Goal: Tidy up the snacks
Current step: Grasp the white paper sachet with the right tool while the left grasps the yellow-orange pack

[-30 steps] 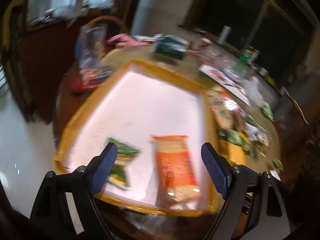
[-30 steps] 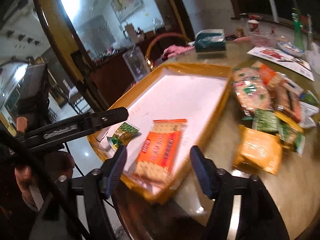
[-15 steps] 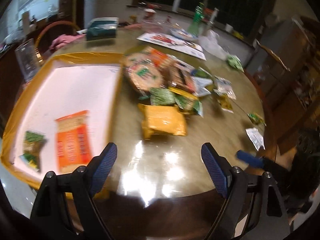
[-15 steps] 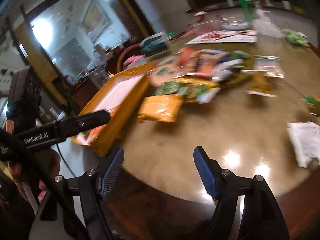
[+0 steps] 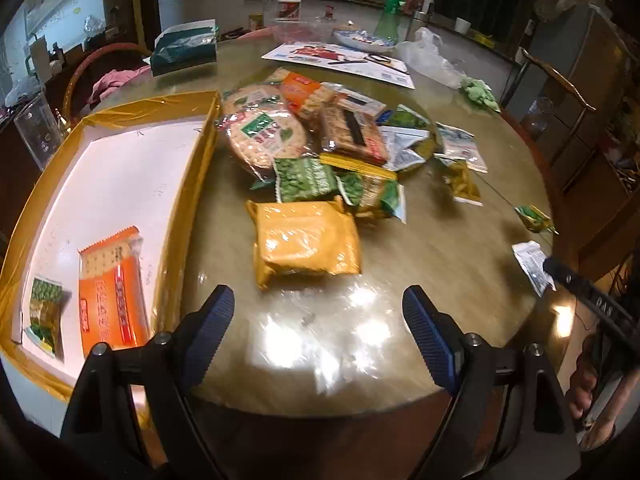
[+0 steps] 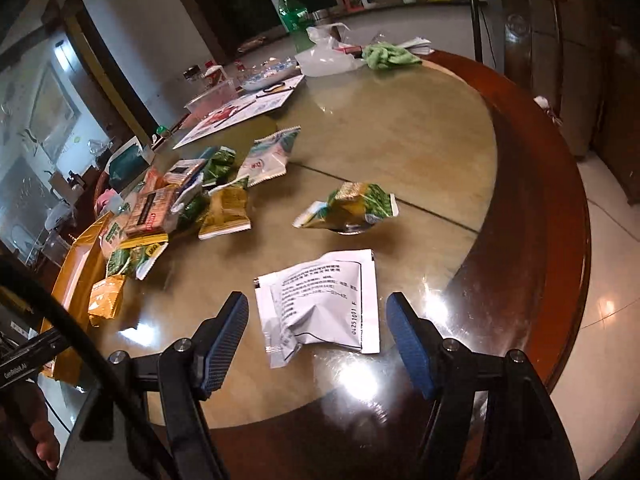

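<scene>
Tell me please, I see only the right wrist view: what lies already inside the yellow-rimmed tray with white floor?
Observer: Two things, a flat orange cracker pack and a small green snack packet, both at the near end of the yellow-rimmed tray.
Operator: Does the left gripper hold something?
Observer: No, the left gripper is open, nothing between its fingers.
Operator: Which snack lies nearest to it?
Observer: A plump yellow-orange plastic packet, on the round glossy table, outside the tray.

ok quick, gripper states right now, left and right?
Left gripper: open, empty, above the table short of the yellow snack pack.
Right gripper: open, empty, white sachet between its fingers, not gripped.
</scene>
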